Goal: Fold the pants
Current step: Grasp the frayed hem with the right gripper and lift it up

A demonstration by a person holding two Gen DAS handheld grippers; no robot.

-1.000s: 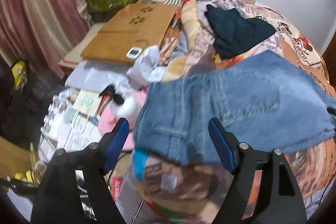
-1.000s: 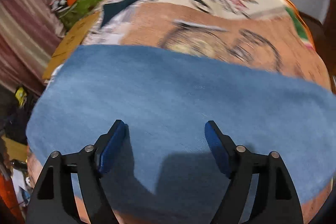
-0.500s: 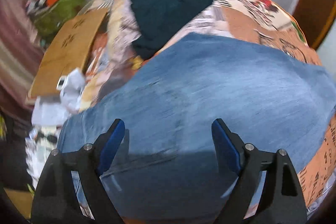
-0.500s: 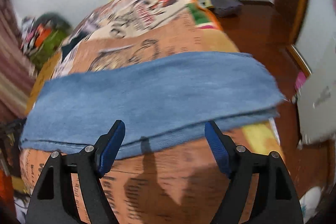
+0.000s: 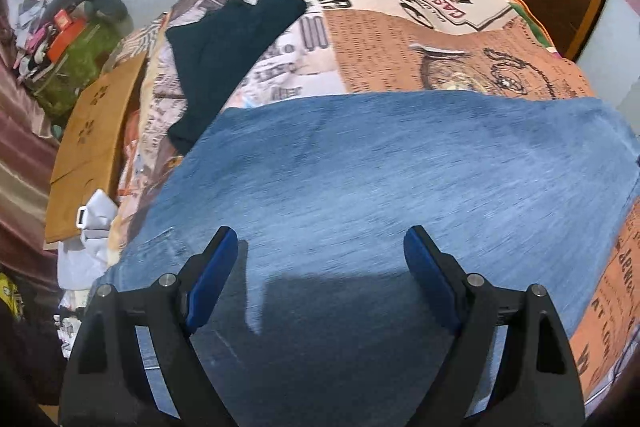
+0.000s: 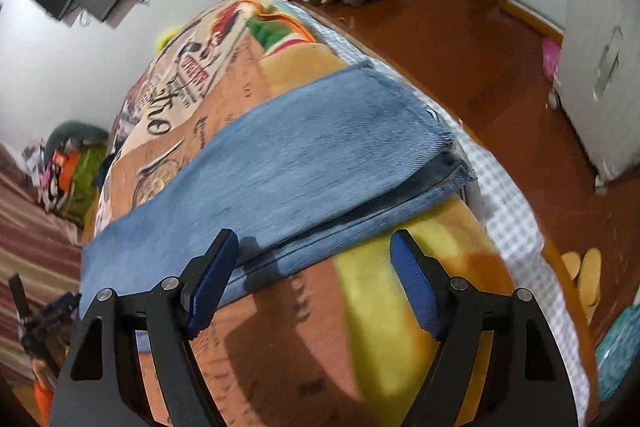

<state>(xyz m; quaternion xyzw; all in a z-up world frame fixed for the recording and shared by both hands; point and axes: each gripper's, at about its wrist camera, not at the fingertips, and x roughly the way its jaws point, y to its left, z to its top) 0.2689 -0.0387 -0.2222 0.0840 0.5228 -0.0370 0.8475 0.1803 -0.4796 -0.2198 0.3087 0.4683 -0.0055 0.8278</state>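
Blue denim pants point(image 5: 380, 179) lie flat across a printed orange blanket point(image 5: 400, 55), legs stacked one on the other. In the right wrist view the pants point(image 6: 312, 163) stretch from lower left to their frayed leg ends at the right, near the bed edge. My left gripper point(image 5: 320, 247) is open and empty, hovering over the waist part of the pants. My right gripper point(image 6: 314, 247) is open and empty, just above the near edge of the legs.
A dark folded garment point(image 5: 224, 47) lies on the blanket beyond the pants. A wooden lap tray point(image 5: 92, 147) and clutter sit at the left. The bed edge point(image 6: 504, 195), wooden floor point(image 6: 460, 27), a white fridge point(image 6: 596, 59) and slippers point(image 6: 584, 275) are at the right.
My left gripper swung from the bedside clutter to over the pants' waist. My right gripper swung right along the legs, from over the denim toward the leg ends. Both stayed open.
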